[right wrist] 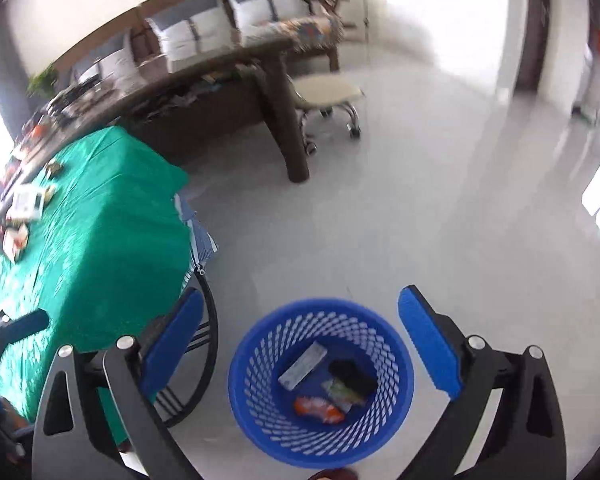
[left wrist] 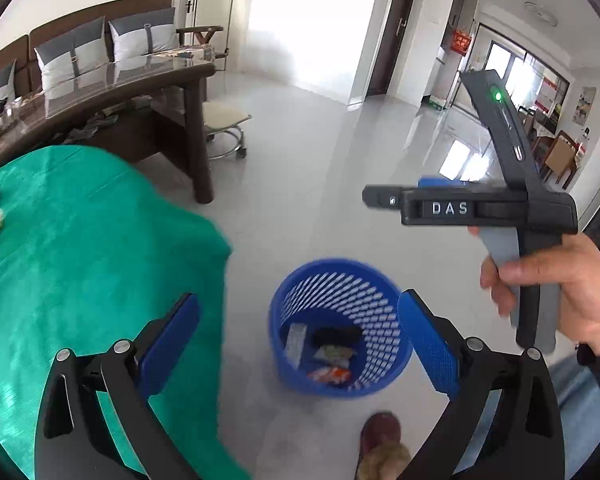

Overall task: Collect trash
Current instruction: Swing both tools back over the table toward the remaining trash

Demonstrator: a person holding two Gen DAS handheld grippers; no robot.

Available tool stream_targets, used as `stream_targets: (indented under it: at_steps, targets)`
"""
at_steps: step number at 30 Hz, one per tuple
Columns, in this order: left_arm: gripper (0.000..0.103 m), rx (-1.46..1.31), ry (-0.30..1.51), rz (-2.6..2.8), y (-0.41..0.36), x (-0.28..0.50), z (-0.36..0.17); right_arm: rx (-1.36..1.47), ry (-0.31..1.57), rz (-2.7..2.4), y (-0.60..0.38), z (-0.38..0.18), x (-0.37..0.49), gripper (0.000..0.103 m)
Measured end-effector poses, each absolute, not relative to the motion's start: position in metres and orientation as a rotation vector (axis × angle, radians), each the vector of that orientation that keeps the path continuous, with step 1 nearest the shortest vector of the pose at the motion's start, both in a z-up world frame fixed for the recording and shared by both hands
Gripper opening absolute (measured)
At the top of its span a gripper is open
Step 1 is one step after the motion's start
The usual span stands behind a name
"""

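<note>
Right wrist view: both tongs, left tongs point(left wrist: 298, 340) and right tongs point(right wrist: 300, 344), gape empty above the blue perforated plastic basket point(right wrist: 244, 364); remaining litter point(right wrist: 26, 202) sits on the green-clothed worktop point(right wrist: 112, 216), toward its far left edge, nearer the left hand.

Daylight, bright throughout. Both views show an overexposed white doorway opening point(left wrist: 316, 20) at the far wall, detail lost there. The glossy pale tiled floor point(left wrist: 420, 152) carries window reflections and glare. Shadows are soft and faint. Strong fisheye curvature with black corner vignetting in both views. Motion blur softens the perforated blue plastic waste basket point(left wrist: 342, 326) and the green cloth-covered table point(left wrist: 80, 240); the right wrist view is blurrier overall, especially its long dark wooden table point(right wrist: 220, 76).
</note>
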State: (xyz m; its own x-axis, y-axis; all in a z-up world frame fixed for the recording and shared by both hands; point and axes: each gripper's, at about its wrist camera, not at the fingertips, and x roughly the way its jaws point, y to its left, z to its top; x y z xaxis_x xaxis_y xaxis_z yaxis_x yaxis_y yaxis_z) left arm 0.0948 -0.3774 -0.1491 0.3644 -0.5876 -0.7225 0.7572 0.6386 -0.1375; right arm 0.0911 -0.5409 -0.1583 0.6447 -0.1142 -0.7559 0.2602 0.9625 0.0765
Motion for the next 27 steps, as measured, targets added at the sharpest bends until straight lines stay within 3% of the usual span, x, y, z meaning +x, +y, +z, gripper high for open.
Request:
stream_targets:
  at_steps: [9,18,27]
  targets:
    - [0.098,0.265,0.833,-0.598,-0.222,0.115,-0.147,0.017,0.767,-0.023,-0.411,-0.145,0.098,0.096]
    - [0.098,0.193,0.897,-0.37,-0.064,0.16,-0.146,-0.075,0.852,0.268,-0.258,-0.154,0.141,0.096]
    - [0.098,0.25,0.941,-0.347,0.001,0.211,-0.167,-0.144,0.951,0.321,-0.18,-0.181,0.192,0.096]
